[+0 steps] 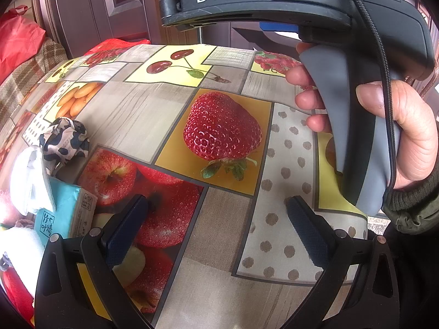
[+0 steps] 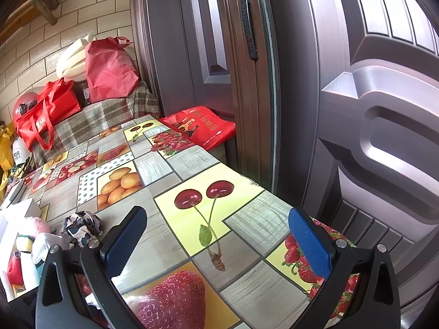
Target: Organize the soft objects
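The table under both grippers wears a fruit-print oilcloth (image 1: 137, 115), its squares of strawberry, cherries, apples and oranges running ahead of the fingers in each wrist view. Beyond the right gripper (image 2: 216, 235) stands a dark brown panelled door (image 2: 370, 109), and ahead and to its left a plaid-covered surface (image 2: 96, 120) carries red bags (image 2: 109, 68); a flat red bag (image 2: 200, 128) lies at the table's far edge by the door. The left gripper (image 1: 216, 219) hangs just above the cloth with its jaws spread wide and nothing between them, over bare printed tiles. The right gripper is likewise spread wide and empty; in the left wrist view it shows ahead and to the right, held by the right hand (image 1: 384, 126) around its grey handle. The soft things sit together to the left of both grippers. Just left of the left gripper's left finger lies a teal tissue pack (image 1: 65, 208), its long axis slanting away and to the right, with white tissue (image 1: 30, 181) standing up from its far end. Ahead of that pack, touching it or nearly so, is a crumpled black-and-white patterned cloth (image 1: 65, 139), balled up with no clear long axis. The same cloth (image 2: 82, 227) sits just left of the right gripper's left finger, beside a pink plush item (image 2: 33, 226) too cut off to name.
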Motion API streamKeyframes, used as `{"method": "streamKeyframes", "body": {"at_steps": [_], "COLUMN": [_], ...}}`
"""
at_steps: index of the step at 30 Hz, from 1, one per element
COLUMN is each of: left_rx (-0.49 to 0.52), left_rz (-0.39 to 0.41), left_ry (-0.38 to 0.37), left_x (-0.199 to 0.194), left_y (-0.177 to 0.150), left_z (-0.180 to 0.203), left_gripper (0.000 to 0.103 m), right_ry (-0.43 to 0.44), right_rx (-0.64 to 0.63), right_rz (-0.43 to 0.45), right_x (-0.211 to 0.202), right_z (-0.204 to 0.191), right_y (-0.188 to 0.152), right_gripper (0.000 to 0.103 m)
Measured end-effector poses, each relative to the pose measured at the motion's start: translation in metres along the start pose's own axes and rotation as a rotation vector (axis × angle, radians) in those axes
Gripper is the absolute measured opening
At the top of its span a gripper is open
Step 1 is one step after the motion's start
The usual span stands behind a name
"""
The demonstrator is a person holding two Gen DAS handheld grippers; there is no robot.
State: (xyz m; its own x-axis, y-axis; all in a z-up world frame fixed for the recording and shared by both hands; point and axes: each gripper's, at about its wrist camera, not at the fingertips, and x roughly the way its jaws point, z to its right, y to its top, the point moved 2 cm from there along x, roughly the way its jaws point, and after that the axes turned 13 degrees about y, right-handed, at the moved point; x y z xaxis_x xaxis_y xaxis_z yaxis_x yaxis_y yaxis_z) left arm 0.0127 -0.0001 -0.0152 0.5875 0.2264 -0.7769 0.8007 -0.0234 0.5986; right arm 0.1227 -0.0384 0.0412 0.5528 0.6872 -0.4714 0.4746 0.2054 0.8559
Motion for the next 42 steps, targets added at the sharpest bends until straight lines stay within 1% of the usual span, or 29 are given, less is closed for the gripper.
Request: {"method": "streamKeyframes", "body": {"at_steps": [14, 17, 18, 20, 22, 25, 26, 27, 29, 30, 31, 33, 34, 36, 37, 39, 40, 42], "left_rx": [0.006, 0.017, 0.013, -0.029, -0.110, -0.251, -0.303, -0.342, -0.434, -0.470, -0.487, -0.502, -0.493, -0.435, -0.387, -0.305, -0.279, -0.236], "left_rz": [0.003, 0.025, 0.046, 0.133, 0.211, 0.364, 0.420, 0.460, 0.534, 0.553, 0.556, 0.507, 0.465, 0.367, 0.301, 0.179, 0.141, 0.094], "left_ry": [-0.006, 0.002, 0.028, 0.080, 0.100, 0.125, 0.128, 0.132, 0.152, 0.165, 0.172, 0.182, 0.192, 0.220, 0.225, 0.201, 0.185, 0.151], "left_x": [0.001, -0.001, -0.004, -0.023, -0.050, -0.108, -0.132, -0.150, -0.188, -0.203, -0.212, -0.223, -0.223, -0.214, -0.203, -0.177, -0.167, -0.149], "left_y": [0.000, 0.002, 0.005, 0.008, 0.011, 0.009, 0.003, -0.002, -0.026, -0.042, -0.053, -0.081, -0.095, -0.114, -0.120, -0.131, -0.135, -0.137], "left_z": [0.001, 0.000, 0.000, -0.009, -0.025, -0.058, -0.071, -0.082, -0.110, -0.122, -0.128, -0.135, -0.135, -0.124, -0.113, -0.090, -0.078, -0.059], "left_gripper": [0.102, 0.102, 0.102, 0.102, 0.102, 0.102, 0.102, 0.102, 0.102, 0.102, 0.102, 0.102, 0.102, 0.103, 0.103, 0.102, 0.102, 0.102], "right_ry": [0.000, 0.001, 0.003, 0.006, 0.008, 0.011, 0.012, 0.013, 0.014, 0.014, 0.013, 0.013, 0.016, 0.024, 0.035, 0.095, 0.121, 0.234], "right_rx": [-0.007, -0.006, -0.003, 0.004, 0.012, 0.024, 0.025, 0.025, 0.019, 0.015, 0.012, 0.003, 0.000, -0.006, -0.009, -0.023, -0.029, -0.058], "right_rz": [0.000, 0.004, 0.006, 0.009, 0.006, -0.002, -0.002, -0.001, -0.001, -0.002, -0.002, 0.001, 0.003, 0.009, 0.013, 0.022, 0.026, 0.010], "right_x": [0.001, 0.000, 0.000, 0.000, 0.001, 0.002, 0.002, 0.002, 0.002, 0.003, 0.003, 0.002, 0.002, 0.000, -0.001, -0.003, -0.005, -0.010], "right_z": [-0.001, 0.000, 0.000, 0.001, 0.003, 0.005, 0.005, 0.005, 0.005, 0.004, 0.003, 0.002, 0.001, 0.000, -0.001, -0.004, -0.006, -0.016], "right_y": [0.001, 0.001, 0.001, 0.000, 0.000, 0.000, 0.000, 0.000, 0.000, 0.000, 0.000, -0.001, -0.001, -0.001, -0.001, -0.001, -0.002, -0.006], "right_gripper": [0.103, 0.103, 0.103, 0.103, 0.103, 0.103, 0.103, 0.103, 0.103, 0.103, 0.103, 0.103, 0.103, 0.103, 0.103, 0.103, 0.103, 0.103]}}
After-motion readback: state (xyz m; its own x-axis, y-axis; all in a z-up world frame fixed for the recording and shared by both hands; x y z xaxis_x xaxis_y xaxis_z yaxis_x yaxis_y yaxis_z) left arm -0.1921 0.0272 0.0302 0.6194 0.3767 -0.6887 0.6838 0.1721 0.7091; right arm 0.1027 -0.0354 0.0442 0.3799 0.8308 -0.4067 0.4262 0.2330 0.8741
